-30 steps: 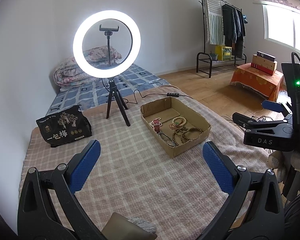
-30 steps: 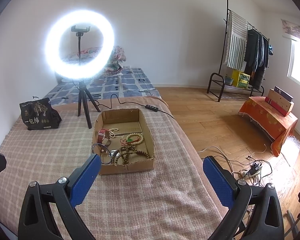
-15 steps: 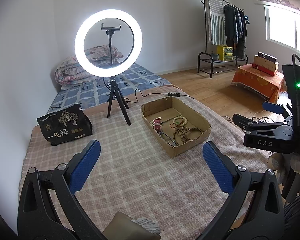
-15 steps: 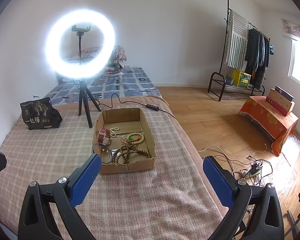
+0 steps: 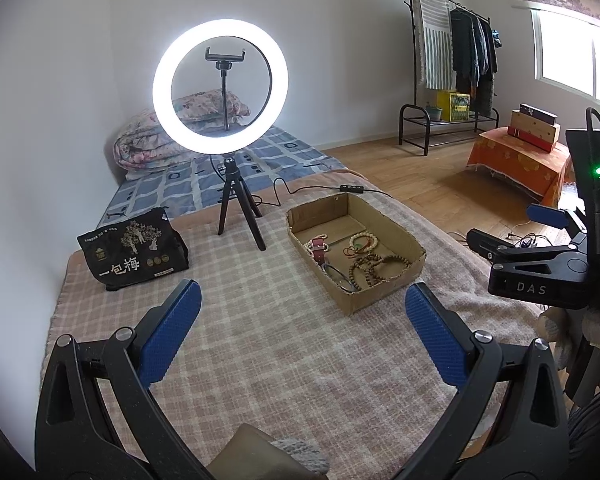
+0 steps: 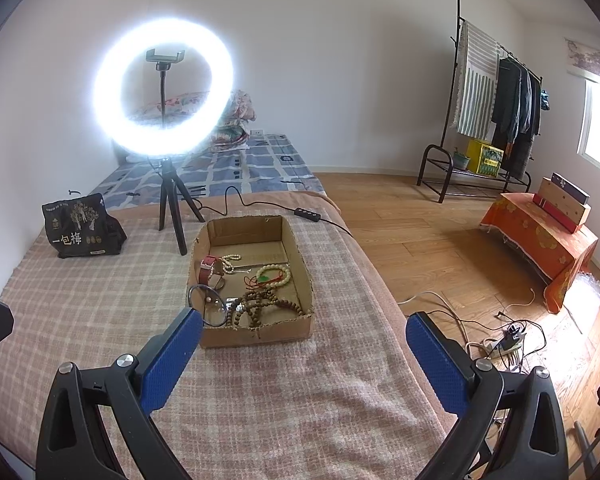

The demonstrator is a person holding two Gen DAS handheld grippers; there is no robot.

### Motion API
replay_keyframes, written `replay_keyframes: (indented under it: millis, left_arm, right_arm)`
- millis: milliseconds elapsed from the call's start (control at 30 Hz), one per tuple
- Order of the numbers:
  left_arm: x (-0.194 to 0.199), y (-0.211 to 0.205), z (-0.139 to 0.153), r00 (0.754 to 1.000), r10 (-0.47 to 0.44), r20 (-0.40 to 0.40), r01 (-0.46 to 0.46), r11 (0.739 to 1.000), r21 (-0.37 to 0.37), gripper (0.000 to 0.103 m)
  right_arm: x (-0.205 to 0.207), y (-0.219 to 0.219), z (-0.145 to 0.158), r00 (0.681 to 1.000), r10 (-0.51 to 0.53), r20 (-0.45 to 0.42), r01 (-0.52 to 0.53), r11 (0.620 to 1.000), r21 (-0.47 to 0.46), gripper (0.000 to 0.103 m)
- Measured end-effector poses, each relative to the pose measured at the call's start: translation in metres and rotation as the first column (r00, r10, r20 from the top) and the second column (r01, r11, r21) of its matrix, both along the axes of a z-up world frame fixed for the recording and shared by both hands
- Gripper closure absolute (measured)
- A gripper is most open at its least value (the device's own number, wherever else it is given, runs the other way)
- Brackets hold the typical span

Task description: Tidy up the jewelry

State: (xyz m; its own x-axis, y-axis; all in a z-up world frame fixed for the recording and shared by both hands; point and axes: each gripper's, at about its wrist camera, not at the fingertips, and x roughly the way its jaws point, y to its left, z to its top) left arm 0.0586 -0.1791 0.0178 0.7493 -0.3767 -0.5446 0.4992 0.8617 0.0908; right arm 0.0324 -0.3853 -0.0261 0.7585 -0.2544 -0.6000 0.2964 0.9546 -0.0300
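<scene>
An open cardboard box (image 5: 381,290) (image 6: 256,333) rests on a checked blanket. Inside it lie brown bead strands (image 5: 370,270) (image 6: 260,304), a pale bead bracelet with a green piece (image 5: 364,240) (image 6: 274,274), a red-strap watch (image 5: 319,246) (image 6: 207,268) and a thin metal bangle (image 5: 338,276) (image 6: 208,306). My left gripper (image 5: 302,300) hangs open over the blanket, short of the box and to its left. My right gripper (image 6: 305,324) is open too, just in front of the box's near wall. Neither holds anything.
A lit ring light on a tripod (image 5: 236,216) (image 6: 174,216) stands behind the box, its cable (image 6: 260,204) trailing right. A black printed bag (image 5: 134,254) (image 6: 82,228) sits at the left. The bed edge drops to a wooden floor (image 6: 440,248) with loose cables (image 6: 500,340).
The left wrist view has drifted slightly, so the ring light sits a little further right. Both grippers remain open and the jewelry has not moved.
</scene>
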Motion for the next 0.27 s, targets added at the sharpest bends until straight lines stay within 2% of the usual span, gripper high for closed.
replay_keyframes:
  millis: [267]
  left_arm:
    - [-0.0009,0.0078,0.0004,0.999,0.022,0.045,-0.023,1.000,0.010,0.000]
  right_arm:
    - [0.0014,0.0023,-0.0008,1.000,0.006,-0.008,-0.006,1.000,-0.003,0.000]
